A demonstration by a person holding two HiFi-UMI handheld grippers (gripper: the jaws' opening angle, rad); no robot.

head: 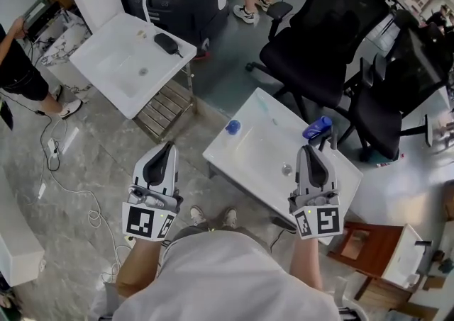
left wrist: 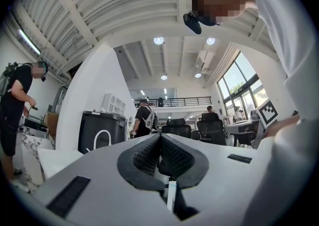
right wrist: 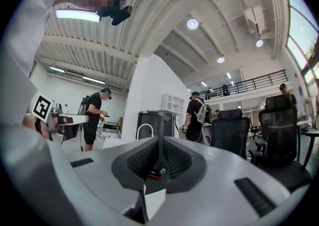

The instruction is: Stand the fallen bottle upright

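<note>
Two grippers, left [head: 168, 147] and right [head: 310, 149], hover at the near side of the white table [head: 248, 144], jaws pressed together on nothing. The blue bottle [head: 317, 127] lies at the table's far right edge (black chairs [head: 323, 36] crowd just behind), well apart from a small blue object [head: 233, 127] at the left edge.

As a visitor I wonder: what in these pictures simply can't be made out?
- Head view: the blue object on the white table is partly hidden behind the right hand-held gripper; whether it lies or stands is unclear.
- Head view: the small clear thing is too small to name.
- Both gripper views: the table falls below the frame.
</note>
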